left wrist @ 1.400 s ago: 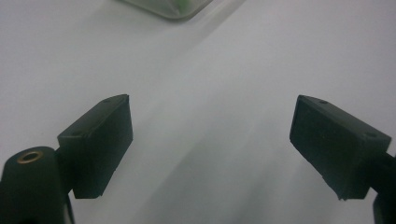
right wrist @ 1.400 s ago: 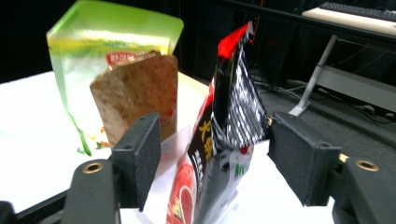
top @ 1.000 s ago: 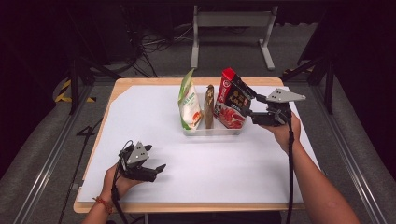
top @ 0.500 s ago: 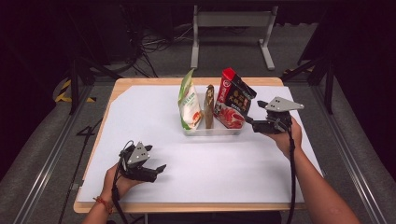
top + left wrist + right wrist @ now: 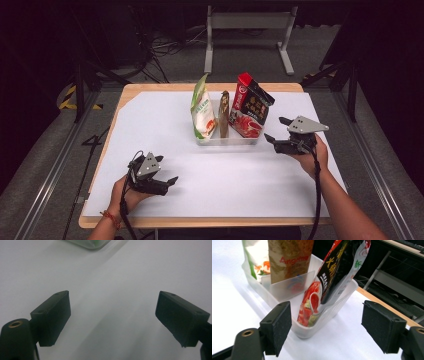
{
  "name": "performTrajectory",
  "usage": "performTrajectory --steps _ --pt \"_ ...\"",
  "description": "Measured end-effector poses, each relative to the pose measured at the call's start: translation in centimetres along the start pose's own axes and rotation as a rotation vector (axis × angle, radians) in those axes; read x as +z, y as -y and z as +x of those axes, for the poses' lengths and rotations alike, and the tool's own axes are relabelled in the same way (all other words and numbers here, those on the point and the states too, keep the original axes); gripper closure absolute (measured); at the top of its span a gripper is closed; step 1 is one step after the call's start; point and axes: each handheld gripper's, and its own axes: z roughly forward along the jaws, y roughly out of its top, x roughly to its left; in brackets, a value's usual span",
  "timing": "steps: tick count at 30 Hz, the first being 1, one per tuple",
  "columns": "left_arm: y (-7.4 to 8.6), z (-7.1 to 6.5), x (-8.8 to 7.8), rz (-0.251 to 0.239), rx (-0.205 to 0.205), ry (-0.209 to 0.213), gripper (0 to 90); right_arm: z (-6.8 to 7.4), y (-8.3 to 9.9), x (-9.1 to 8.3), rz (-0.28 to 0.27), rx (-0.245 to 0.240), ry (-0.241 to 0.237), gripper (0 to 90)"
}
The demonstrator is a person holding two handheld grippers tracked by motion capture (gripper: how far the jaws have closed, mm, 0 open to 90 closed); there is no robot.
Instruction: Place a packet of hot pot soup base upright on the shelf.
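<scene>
Right hand-held gripper [image 5: 278, 129] (jaws wide, empty) beside red pouch [image 5: 250, 107] in tray [image 5: 227, 141].

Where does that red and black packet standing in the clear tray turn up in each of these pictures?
High view: the red and black packet stands at the right end of the clear tray, upper middle.
Left gripper view: only a tray corner at the top edge; no packet visible here.
Right gripper view: upper middle, leaning in the tray.
Shared landmark: the clear tray.
</scene>
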Motion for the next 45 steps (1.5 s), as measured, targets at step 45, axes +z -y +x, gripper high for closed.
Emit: performTrajectory --steps 45 --pt "-0.1 -0.1 0.3 0.012 0.001 0.008 13.5 1.7 6.7 -4.8 0.027 -0.064 -0.062 23.8"
